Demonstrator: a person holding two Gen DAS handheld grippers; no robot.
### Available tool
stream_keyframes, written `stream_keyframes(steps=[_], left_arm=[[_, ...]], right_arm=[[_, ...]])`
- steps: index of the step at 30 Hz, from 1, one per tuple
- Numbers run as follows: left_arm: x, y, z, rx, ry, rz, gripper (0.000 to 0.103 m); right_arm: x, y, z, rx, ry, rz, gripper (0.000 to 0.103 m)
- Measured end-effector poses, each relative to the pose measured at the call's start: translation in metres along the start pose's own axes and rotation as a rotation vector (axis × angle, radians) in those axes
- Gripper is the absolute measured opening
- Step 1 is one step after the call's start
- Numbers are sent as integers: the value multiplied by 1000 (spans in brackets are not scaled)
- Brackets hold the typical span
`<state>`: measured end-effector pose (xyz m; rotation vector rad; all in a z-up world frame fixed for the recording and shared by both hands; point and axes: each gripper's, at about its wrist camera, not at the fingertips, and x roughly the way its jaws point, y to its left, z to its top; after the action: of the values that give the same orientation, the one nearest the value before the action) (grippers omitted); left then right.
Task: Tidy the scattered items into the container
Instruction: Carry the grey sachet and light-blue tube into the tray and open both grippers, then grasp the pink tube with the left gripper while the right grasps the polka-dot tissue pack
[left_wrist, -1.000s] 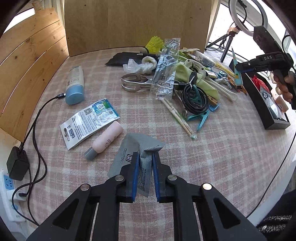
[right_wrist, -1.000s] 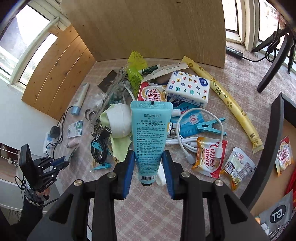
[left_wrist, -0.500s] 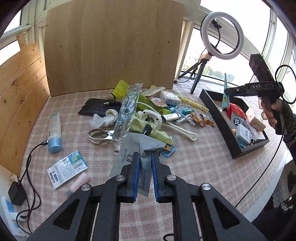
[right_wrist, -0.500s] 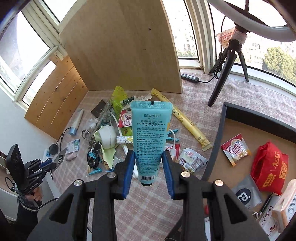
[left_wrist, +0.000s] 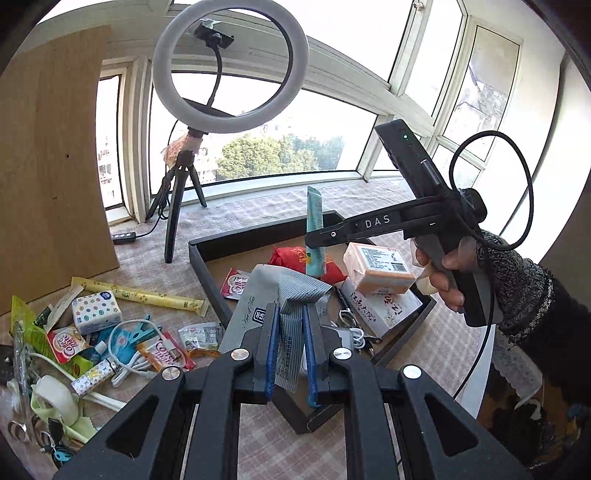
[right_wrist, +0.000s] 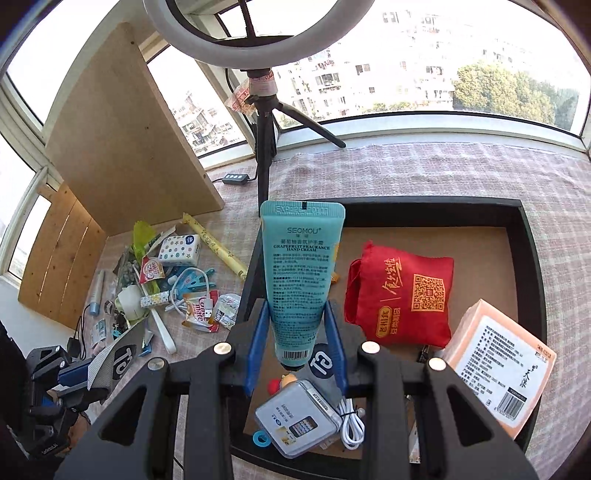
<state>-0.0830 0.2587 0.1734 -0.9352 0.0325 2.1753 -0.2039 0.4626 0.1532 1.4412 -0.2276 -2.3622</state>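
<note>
My left gripper (left_wrist: 290, 314) is shut on a grey striped packet (left_wrist: 284, 288) and hangs over the near left corner of the black tray (left_wrist: 236, 240). The right gripper (right_wrist: 295, 306) is shut on a teal hand cream tube (right_wrist: 301, 258), held upright above the tray's left side (right_wrist: 424, 201). In the tray lie a red pouch (right_wrist: 402, 291), a peach box (right_wrist: 498, 365), a grey tin (right_wrist: 299, 417) and a white cable. A tissue pack (left_wrist: 96, 314), creamer sachets, clips and a yellow stick remain scattered to the tray's left.
A ring light on a tripod (left_wrist: 229, 66) stands behind the tray's far left corner, with its inline switch (left_wrist: 123, 238) on the checked cloth. A wooden board (left_wrist: 48, 166) leans at the far left. Windows ring the table. A hand and dark sleeve (left_wrist: 524, 288) hold the right gripper.
Both grippers have swung right and risen from over the scattered pile to over the black tray, each still carrying its item. The ring light now fills the upper view.
</note>
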Motion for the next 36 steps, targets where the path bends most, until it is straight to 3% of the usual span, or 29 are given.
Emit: stream_keyframes(steps=[4, 5, 6, 7, 10, 18, 26, 36], left_arm=[[32, -17, 24, -2, -5, 13, 14], [40, -18, 28, -14, 6, 2, 19], [49, -18, 31, -22, 35, 5, 40], [55, -19, 32, -30, 51, 23, 50], [54, -20, 27, -26, 40, 23, 49], [39, -12, 10, -30, 58, 47, 48], [0, 36, -20, -122, 50, 124, 48], [-107, 149, -105, -258, 71, 408, 49]], right_arm=[[8, -1, 12, -31, 36, 22, 31], [11, -1, 14, -30, 46, 15, 32], [11, -2, 16, -20, 35, -19, 36], [9, -2, 17, -12, 14, -51, 44], [4, -6, 17, 9, -26, -48, 46], [7, -3, 10, 28, -21, -28, 46], [30, 29, 3, 0, 21, 30, 46], [70, 99, 0, -90, 79, 131, 48]])
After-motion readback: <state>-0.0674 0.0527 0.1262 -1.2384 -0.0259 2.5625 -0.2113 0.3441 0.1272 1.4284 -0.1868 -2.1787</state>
